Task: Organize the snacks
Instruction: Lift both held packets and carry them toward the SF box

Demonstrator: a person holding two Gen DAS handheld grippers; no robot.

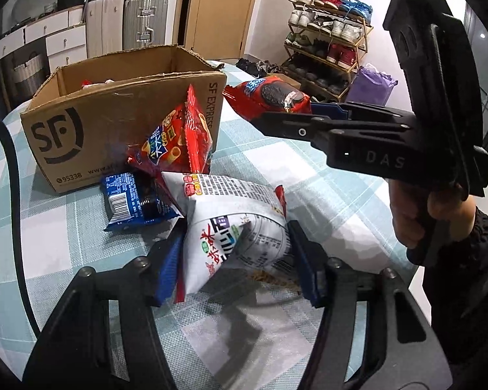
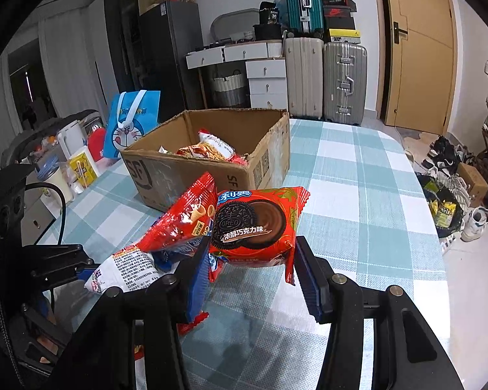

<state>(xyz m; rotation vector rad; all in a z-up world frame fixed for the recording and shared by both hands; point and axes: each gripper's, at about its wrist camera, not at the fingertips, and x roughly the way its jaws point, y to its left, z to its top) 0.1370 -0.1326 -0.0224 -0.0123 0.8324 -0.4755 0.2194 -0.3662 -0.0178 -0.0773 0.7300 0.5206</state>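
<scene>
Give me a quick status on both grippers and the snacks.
Left gripper shut on white snack bag. Right gripper shut on red Oreo pack, raised. Cardboard box open, path clear.

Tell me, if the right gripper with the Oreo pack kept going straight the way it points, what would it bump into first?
Probably the cardboard box. The right gripper holds the red Oreo pack and points toward the box's near corner. The red snack bag sits just left of that line, so depth is hard to judge.
</scene>
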